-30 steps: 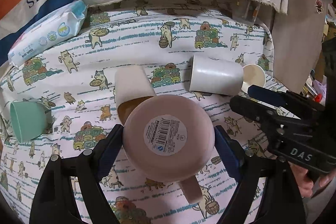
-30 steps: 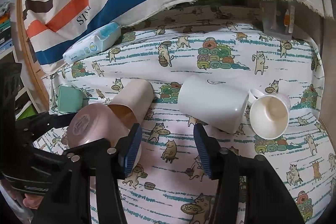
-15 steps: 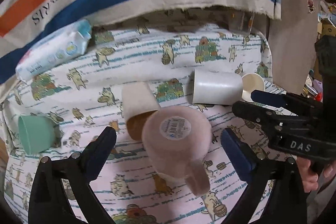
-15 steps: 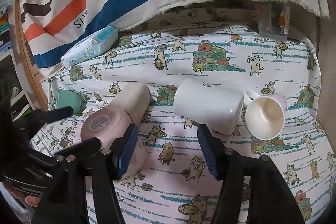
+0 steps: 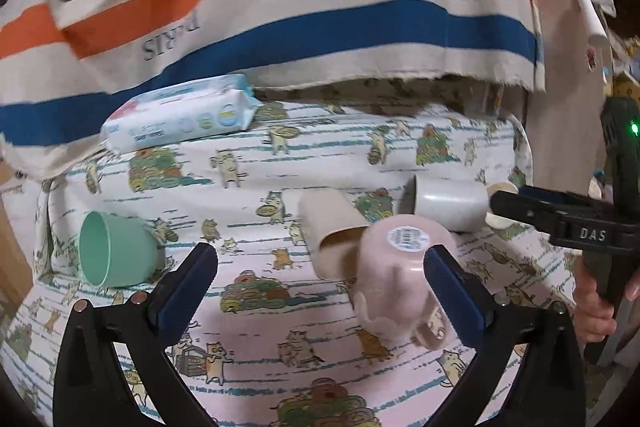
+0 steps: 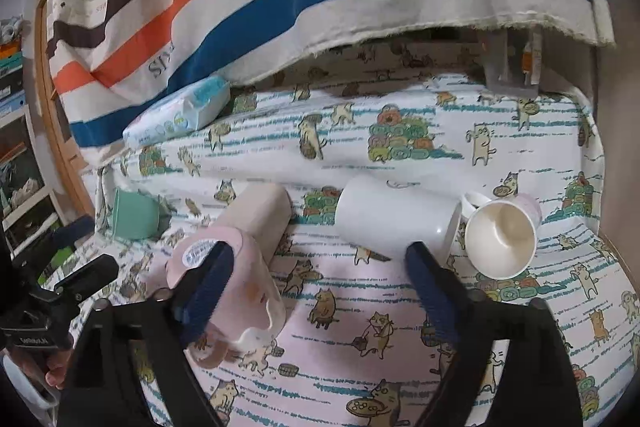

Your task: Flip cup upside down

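Observation:
A pink mug (image 5: 404, 275) stands upside down on the cat-print cloth, barcode label on its base facing up, handle toward me. It also shows in the right wrist view (image 6: 236, 283). My left gripper (image 5: 320, 279) is open and empty, its jaws wide apart, drawn back from the mug. My right gripper (image 6: 316, 275) is open and empty, just right of the mug. A beige cup (image 5: 332, 227) lies on its side behind the mug, touching it.
A white mug (image 6: 396, 219) lies on its side, beside a pale mug (image 6: 500, 239) tipped with its mouth toward me. A green cup (image 5: 112, 251) lies on its side at the left. A wipes pack (image 5: 180, 119) sits at the back under striped fabric (image 5: 280, 7).
My left gripper let go of the pink mug, opened wide and pulled back and left. The mug now stands upside down on the cloth. The right gripper rose slightly.

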`<state>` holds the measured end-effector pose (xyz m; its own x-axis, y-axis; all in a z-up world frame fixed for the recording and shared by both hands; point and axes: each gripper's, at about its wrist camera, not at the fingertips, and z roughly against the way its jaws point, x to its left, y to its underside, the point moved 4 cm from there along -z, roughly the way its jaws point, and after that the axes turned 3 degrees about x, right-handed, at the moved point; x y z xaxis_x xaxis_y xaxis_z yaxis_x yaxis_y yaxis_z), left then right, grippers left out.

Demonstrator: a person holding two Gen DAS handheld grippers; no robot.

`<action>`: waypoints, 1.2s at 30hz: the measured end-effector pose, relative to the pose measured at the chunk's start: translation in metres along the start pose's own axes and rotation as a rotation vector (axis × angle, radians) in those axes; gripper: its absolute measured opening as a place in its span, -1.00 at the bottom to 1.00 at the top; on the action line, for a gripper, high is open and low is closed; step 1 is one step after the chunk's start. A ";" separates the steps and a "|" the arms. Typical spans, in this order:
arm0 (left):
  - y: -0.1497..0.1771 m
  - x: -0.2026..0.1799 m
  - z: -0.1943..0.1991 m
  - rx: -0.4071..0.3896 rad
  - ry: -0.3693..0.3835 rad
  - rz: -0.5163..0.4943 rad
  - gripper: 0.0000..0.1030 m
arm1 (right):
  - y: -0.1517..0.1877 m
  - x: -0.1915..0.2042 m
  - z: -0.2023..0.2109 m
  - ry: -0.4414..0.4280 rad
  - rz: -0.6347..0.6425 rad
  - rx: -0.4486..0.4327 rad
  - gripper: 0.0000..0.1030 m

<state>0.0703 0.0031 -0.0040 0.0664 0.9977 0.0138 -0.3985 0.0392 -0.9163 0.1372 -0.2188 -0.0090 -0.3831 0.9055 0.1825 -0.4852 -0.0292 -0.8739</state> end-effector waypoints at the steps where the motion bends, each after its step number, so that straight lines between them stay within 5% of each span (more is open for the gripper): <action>1: 0.001 0.004 0.001 -0.009 0.000 0.010 0.99 | 0.000 0.001 0.001 0.000 0.002 -0.008 0.74; 4: 0.008 0.010 0.000 -0.030 -0.020 0.007 0.99 | 0.002 0.004 0.004 0.019 0.010 -0.044 0.99; 36: 0.017 0.022 0.003 -0.068 -0.098 0.063 0.99 | 0.018 0.042 0.013 0.091 0.188 -0.145 0.99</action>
<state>0.0626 0.0264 -0.0184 -0.0473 0.9988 -0.0084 -0.3358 -0.0238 -0.9416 0.1020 -0.1871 -0.0114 -0.3807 0.9244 -0.0247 -0.2918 -0.1454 -0.9454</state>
